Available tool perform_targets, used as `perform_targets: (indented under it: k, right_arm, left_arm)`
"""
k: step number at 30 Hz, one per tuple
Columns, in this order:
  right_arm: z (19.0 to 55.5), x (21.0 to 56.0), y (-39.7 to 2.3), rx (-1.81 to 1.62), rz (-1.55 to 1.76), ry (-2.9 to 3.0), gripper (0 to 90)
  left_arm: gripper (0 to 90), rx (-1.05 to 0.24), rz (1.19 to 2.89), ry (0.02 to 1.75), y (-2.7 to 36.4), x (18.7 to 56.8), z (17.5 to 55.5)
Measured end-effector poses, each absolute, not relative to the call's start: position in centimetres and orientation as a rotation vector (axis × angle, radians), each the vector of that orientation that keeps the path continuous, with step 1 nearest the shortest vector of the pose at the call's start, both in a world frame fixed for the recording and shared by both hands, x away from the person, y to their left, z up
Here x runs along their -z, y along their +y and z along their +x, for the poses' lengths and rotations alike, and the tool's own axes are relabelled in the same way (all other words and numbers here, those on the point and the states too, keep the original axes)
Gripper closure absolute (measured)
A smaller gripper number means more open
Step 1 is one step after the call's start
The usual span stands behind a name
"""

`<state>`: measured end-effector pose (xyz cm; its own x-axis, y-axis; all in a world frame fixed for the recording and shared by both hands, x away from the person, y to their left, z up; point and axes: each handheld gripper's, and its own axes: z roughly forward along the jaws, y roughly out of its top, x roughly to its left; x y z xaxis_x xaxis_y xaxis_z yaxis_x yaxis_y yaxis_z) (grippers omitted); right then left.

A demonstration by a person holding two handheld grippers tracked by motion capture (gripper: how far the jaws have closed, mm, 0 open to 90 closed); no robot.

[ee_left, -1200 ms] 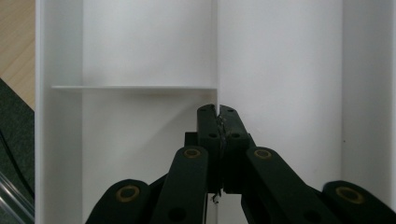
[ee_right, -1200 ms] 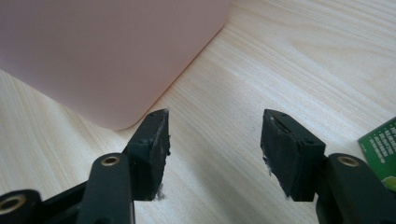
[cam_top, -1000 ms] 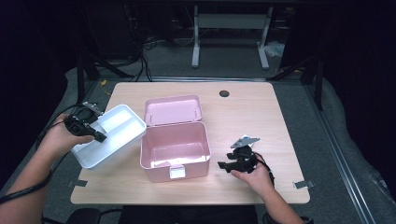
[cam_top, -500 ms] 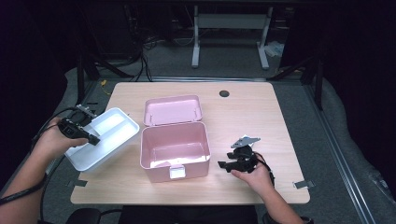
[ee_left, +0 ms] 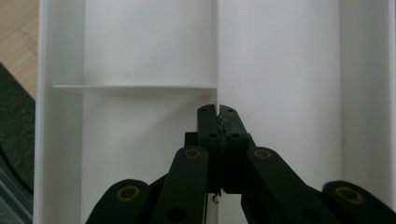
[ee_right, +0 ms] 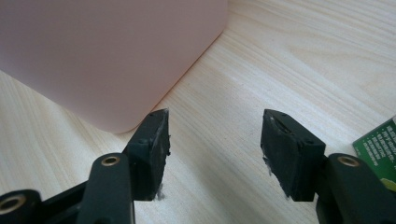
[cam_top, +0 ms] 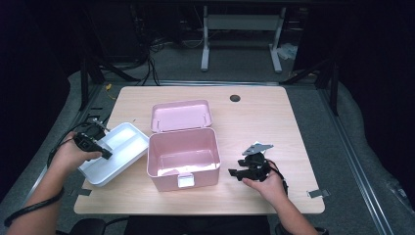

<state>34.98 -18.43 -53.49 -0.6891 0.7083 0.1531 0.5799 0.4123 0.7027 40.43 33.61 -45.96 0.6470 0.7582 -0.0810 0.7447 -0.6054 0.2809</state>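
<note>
A pink box stands open in the middle of the wooden table, its lid tipped back. To its left lies a white divided tray, its near corner past the table's left edge. My left gripper is shut on the tray's thin middle divider, which runs up from between the closed jaws of the left gripper. My right gripper rests low on the table right of the box. In the right gripper view the right gripper is open over bare wood beside the pink box's wall.
A dark round grommet sits near the table's far edge. A small green board corner lies just right of the right jaw. Grey floor matting surrounds the table, with a metal stand behind it.
My left gripper has drawn the white tray leftward and toward the person, away from the pink box, so it now overhangs the table's left edge. The right gripper has stayed put.
</note>
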Motion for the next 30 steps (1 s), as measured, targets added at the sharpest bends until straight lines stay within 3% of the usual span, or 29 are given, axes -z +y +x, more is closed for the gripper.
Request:
perform_targets:
  k: [26, 30]
  right_arm:
    - [34.6, 52.9, -18.4, -1.148, 1.125, 2.476, 41.9]
    - [34.5, 52.5, -18.1, -1.117, 1.094, 2.473, 41.7]
  left_arm:
    - [88.8, -0.083, 2.530, 1.324, 33.0, 51.8, 39.6]
    - [83.0, -0.076, 2.477, 1.328, 33.1, 52.0, 39.3]
